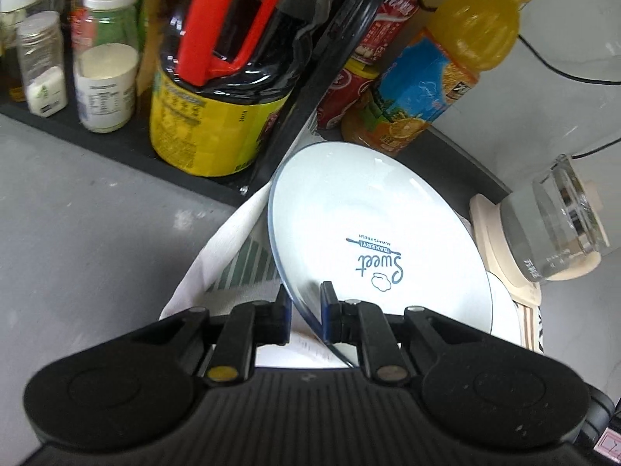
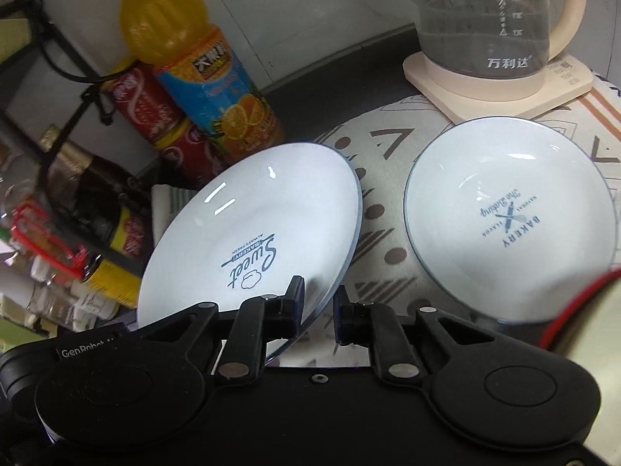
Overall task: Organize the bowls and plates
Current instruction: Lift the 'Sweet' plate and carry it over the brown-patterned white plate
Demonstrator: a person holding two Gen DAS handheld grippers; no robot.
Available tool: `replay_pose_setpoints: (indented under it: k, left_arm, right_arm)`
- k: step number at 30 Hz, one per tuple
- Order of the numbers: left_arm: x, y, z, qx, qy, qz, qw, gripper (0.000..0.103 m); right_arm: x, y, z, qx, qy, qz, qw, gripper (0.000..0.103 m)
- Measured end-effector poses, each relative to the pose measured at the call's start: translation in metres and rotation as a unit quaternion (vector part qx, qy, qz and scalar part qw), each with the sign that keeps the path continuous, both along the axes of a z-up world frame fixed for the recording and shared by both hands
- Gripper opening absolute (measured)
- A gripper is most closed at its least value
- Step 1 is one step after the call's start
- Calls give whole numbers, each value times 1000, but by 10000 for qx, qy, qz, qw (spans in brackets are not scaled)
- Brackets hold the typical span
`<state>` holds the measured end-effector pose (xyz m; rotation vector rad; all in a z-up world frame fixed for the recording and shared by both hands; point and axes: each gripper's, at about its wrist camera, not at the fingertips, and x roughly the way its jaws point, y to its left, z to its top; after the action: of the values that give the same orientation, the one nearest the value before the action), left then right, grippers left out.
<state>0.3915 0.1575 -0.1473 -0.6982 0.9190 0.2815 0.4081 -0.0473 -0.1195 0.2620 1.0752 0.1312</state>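
A white plate printed "Sweet Bakery" (image 1: 372, 233) is held tilted above the cloth; it also shows in the right wrist view (image 2: 264, 229). My left gripper (image 1: 306, 310) has its two fingers closed on the plate's near rim. My right gripper (image 2: 319, 310) straddles the same plate's lower rim, with its left finger against the plate and a gap at the right finger. A second white plate printed "Bakery" (image 2: 508, 217) lies flat on the patterned cloth (image 2: 380, 209) to the right; its edge peeks out in the left wrist view (image 1: 504, 310).
A black rack (image 1: 116, 136) holds a dark sauce jug (image 1: 217, 89) and spice jars (image 1: 106, 77). An orange juice bottle (image 2: 202, 77) and red cans (image 2: 147, 105) stand behind the plates. A glass kettle (image 2: 485, 23) sits on its cream base at the back right.
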Motion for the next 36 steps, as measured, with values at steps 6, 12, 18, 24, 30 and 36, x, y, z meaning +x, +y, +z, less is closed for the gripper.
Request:
replay_pose_setpoints:
  k: [6, 12, 18, 24, 30, 36]
  left_arm:
    - [-34, -9, 7, 12, 6, 76, 10000, 13]
    - [-66, -16, 7, -1, 38, 186, 9998, 13]
    - [-96, -24, 7, -47, 56, 258, 9996, 13]
    - [-124, -32, 5, -14, 106, 303, 9995, 14]
    - [-140, -36, 3, -47, 176, 325, 9993, 14]
    - [-152, -43, -4, -35, 293, 281, 9992, 15]
  right_arm:
    - [-31, 0, 15, 2, -127, 146, 9998, 15]
    - [-60, -1, 22, -42, -179, 323, 9993, 15]
    - [-87, -2, 26, -122, -215, 493, 9985, 15]
    - [-111, -3, 27, -227, -228, 667, 9973, 15]
    - [-129, -4, 27, -275, -232, 776, 9963, 15]
    - [-139, -6, 25, -352, -172, 841, 9957, 16]
